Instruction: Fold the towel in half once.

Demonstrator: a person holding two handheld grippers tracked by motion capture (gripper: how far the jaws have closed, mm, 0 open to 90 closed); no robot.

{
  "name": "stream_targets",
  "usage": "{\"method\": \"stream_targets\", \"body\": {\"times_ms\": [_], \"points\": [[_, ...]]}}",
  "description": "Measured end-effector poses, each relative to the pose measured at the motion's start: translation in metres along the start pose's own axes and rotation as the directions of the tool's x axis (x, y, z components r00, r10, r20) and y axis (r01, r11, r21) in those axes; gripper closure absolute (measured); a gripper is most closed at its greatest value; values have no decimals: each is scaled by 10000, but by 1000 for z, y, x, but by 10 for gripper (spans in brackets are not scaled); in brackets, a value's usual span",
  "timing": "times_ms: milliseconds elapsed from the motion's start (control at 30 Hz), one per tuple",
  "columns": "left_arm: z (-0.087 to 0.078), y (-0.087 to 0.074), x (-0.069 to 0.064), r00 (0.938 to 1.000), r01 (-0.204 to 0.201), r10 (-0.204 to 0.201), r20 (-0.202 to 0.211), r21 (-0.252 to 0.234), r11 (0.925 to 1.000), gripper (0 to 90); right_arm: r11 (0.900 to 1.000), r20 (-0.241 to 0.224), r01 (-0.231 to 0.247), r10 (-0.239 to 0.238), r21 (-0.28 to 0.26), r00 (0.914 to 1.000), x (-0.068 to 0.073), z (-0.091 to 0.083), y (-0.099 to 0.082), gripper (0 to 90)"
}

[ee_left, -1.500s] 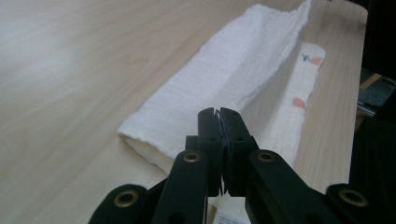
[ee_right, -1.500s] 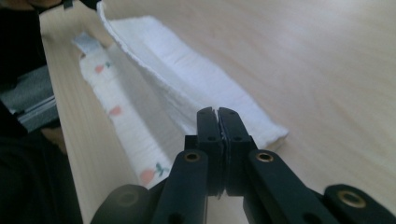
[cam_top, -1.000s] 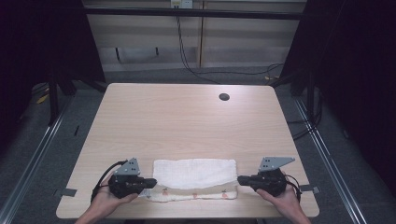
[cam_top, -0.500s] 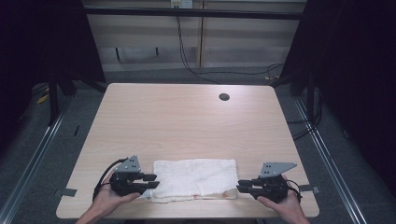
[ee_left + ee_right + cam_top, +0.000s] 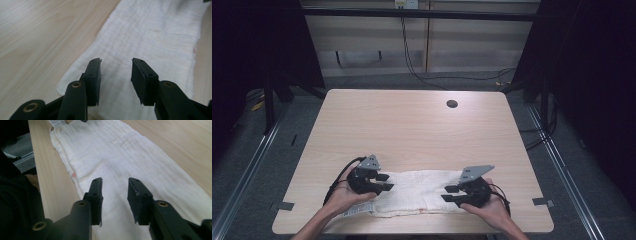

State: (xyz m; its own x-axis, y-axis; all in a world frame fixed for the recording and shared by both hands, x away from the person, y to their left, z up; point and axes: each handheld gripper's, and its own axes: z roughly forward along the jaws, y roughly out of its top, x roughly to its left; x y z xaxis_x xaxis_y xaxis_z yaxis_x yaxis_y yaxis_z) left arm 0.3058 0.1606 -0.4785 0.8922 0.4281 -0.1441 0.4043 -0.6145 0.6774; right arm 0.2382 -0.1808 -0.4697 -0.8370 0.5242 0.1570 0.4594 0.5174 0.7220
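Lying flat near the front edge of the table (image 5: pixel 412 125), a white folded towel (image 5: pixel 417 192) stretches lengthwise left to right, w/ a small label sticking out at its front-left corner. Cloth looks layered; a thin reddish line runs along its front hem.

Left gripper (image 5: pixel 383 182) sits over the towel's left end, jaws pointing inward toward the middle. Its jaws have just been opening; in the left gripper view (image 5: pixel 116 72) they stand apart w/ a clear gap, nothing pinched between them, pads hovering over the cloth rather than clamping it. Whether the tips brush the fabric – can't tell.

Right gripper (image 5: pixel 451 193) mirrors it at the towel's right end, jaws aimed inward too. Its jaws have also just been opening; in the right gripper view (image 5: pixel 115 190) they're parted, cloth visible through the gap, nothing gripped. That view also shows the towel running away toward its far end, close to the table's edge on one side, bare wood on the other.

Person's hands come in from the bottom of the high view, one around each gripper body; a cable loops off the left gripper. Grey three-cornered plates top both grippers. A small dark round hole (image 5: pixel 452 104) sits in the table's far half, well apart from the towel.
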Motion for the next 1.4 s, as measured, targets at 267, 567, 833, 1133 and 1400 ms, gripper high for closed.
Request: {"method": "stream_targets", "body": {"times_ms": [267, 567, 833, 1133, 1400], "points": [[12, -7, 2, 9980, -167, 187, -605, 326, 9993, 558, 9960, -759, 716, -674, 537, 9948, 16, 45, 22, 580], [14, -6, 3, 9973, -184, 197, -707, 196, 9996, 735, 9888, -941, 1125, -1033, 981, 9902, 35, 58, 15, 493], [19, -2, -1, 9984, -311, 320, -465, 190, 9993, 837, 9831, -276, 1571, -1552, 943, 9875, 33, 56, 12, 743], [35, 15, -2, 9983, -577, 578, -10, 344, 9977, 846, 9894, 113, 977, -994, 1073, 9950, 14, 39, 1, 843], [51, 31, -2, 9977, -433, 413, 541, 363, 9984, 828, 9946, 303, 286, -317, 996, 9990, -4, 16, -17, 828]]}}
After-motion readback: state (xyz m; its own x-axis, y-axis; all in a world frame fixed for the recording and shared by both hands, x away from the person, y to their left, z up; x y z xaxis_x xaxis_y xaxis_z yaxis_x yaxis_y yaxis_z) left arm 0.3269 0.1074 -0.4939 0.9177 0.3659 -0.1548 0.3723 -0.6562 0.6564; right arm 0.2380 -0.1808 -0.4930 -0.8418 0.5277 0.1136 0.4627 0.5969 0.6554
